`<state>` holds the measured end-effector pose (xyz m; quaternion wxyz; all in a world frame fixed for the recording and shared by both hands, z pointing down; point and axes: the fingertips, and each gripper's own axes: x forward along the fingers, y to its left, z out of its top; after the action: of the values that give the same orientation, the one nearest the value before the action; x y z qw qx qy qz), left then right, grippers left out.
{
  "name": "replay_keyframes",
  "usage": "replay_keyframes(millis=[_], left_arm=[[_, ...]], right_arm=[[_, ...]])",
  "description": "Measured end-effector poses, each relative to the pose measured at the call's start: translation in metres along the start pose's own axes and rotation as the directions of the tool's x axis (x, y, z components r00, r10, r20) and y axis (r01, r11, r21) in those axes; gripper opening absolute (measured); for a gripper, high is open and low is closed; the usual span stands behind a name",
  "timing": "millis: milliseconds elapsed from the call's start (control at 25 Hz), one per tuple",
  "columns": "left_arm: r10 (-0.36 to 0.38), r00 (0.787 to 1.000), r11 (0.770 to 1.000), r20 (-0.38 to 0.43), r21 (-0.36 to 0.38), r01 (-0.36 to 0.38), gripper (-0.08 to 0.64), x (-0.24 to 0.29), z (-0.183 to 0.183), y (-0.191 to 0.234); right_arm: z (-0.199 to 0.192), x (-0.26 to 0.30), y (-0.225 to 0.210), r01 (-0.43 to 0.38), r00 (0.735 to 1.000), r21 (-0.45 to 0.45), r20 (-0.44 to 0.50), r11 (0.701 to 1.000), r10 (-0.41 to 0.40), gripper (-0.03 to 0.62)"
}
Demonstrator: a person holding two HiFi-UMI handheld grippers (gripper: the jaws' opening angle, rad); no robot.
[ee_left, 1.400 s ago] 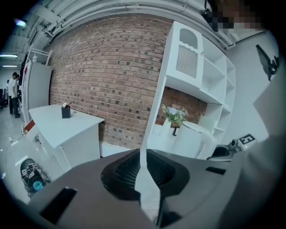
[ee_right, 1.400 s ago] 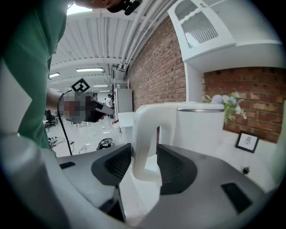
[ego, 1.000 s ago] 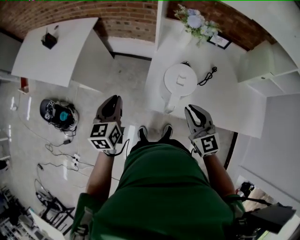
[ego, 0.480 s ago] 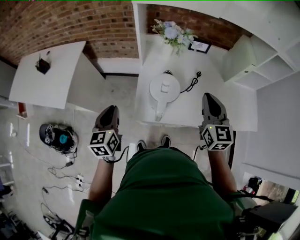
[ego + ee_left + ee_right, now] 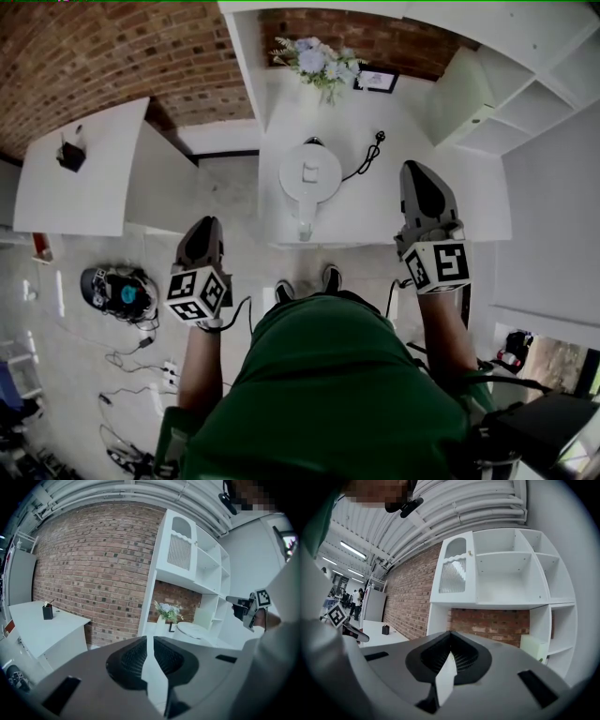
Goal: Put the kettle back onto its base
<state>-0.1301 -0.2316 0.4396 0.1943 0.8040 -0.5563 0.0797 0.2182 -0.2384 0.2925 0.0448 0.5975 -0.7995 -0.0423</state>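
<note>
A white kettle point(image 5: 309, 176) stands on the white counter point(image 5: 375, 211), its handle toward me; its lid also shows in the left gripper view point(image 5: 196, 630). A black cord with plug point(image 5: 367, 153) lies just right of it. Whether a base sits under it I cannot tell. My right gripper point(image 5: 418, 176) hangs over the counter to the right of the kettle, apart from it, shut and empty point(image 5: 450, 640). My left gripper point(image 5: 202, 232) hovers above the floor left of the counter, its jaws point(image 5: 147, 639) a narrow slit apart with nothing between.
A vase of flowers point(image 5: 314, 61) and a small picture frame point(image 5: 375, 82) stand at the counter's back. White shelves point(image 5: 487, 94) rise at the right. A second white table point(image 5: 75, 187) with a black holder point(image 5: 68, 155) is on the left. Cables and a dark device point(image 5: 120, 291) lie on the floor.
My right gripper went from open to shut and rose, coming over the counter to the right of the kettle. The left gripper hardly moved.
</note>
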Motion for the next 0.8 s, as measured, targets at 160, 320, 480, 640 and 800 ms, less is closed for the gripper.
replay_keyframes(millis=[160,320,480,640,800], left_arm=[[0.045,0.998,0.998,0.053,0.038,-0.047,0.057,-0.007,0.027,0.019],[0.128,0.984,0.987,0.123,0.078,-0.138,0.057,-0.022,0.059,0.051],[0.204,0.964,0.972,0.171,0.078,-0.220,0.057,-0.041,0.076,0.078],[0.234,0.955,0.967,0.183,0.061,-0.249,0.057,-0.053,0.079,0.087],[0.218,0.960,0.971,0.176,0.058,-0.231,0.057,-0.051,0.073,0.078]], right_arm=[[-0.001,0.003,-0.002,0.003,1.000,-0.011,-0.001,1.000,-0.003,0.021],[-0.010,0.004,-0.005,0.006,1.000,-0.008,-0.017,1.000,-0.006,0.021],[-0.014,0.006,-0.002,-0.005,1.000,-0.014,-0.028,1.000,0.005,0.021],[-0.016,0.008,0.001,-0.013,0.999,-0.011,-0.033,1.000,0.013,0.021],[-0.022,0.012,0.009,-0.037,0.998,-0.008,-0.047,0.999,0.037,0.021]])
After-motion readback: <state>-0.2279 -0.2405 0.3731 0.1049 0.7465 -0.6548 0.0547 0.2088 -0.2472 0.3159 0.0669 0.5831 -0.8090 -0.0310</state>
